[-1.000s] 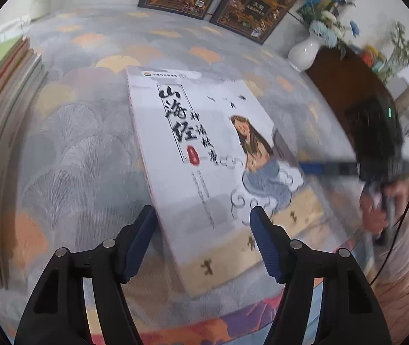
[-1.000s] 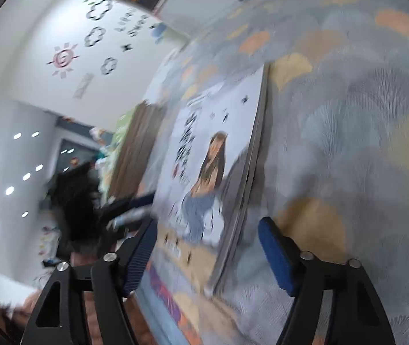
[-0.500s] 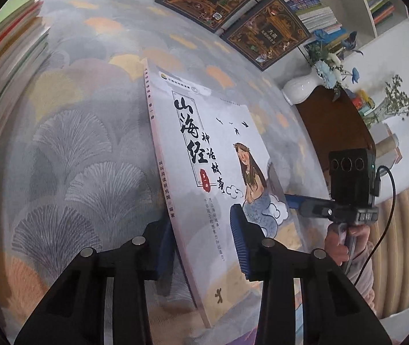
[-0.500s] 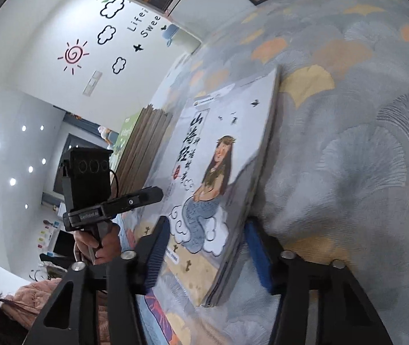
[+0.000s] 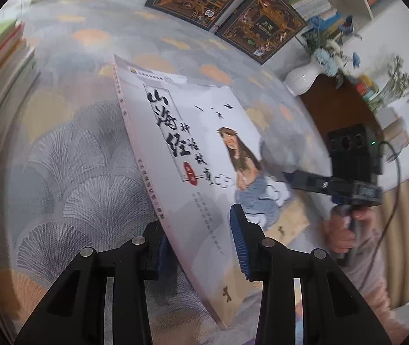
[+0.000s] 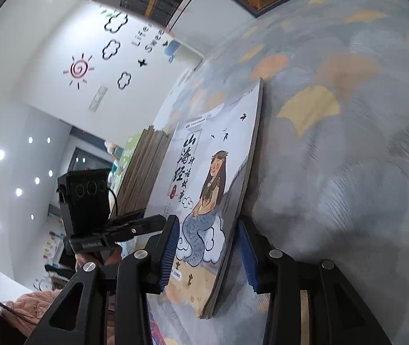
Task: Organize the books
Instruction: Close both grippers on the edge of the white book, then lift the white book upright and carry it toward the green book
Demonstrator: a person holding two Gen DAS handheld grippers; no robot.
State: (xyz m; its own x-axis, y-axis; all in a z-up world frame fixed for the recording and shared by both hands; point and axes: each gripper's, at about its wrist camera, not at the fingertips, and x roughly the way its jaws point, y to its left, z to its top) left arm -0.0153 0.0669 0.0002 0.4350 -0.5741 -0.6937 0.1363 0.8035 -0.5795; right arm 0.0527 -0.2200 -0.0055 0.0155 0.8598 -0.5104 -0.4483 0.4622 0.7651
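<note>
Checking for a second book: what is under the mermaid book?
Under the mermaid book, only the fan-patterned cloth shows beside its raised spine edge. The area beneath its cover is hidden.

Your book has a pale grey-white cover with black brush lettering, a small red seal, little black birds, and a long-haired brown figure with a blue-grey scaled tail on white clouds above a tan strip. The cloth under it is grey with fan-shaped line patterns and scattered orange and yellow fans. Your left tongs are black with blue ribbed pads, and your right tongs match. Two dark books at the back carry ornate gold patterns. The vase is white, holding blue flowers.
</note>
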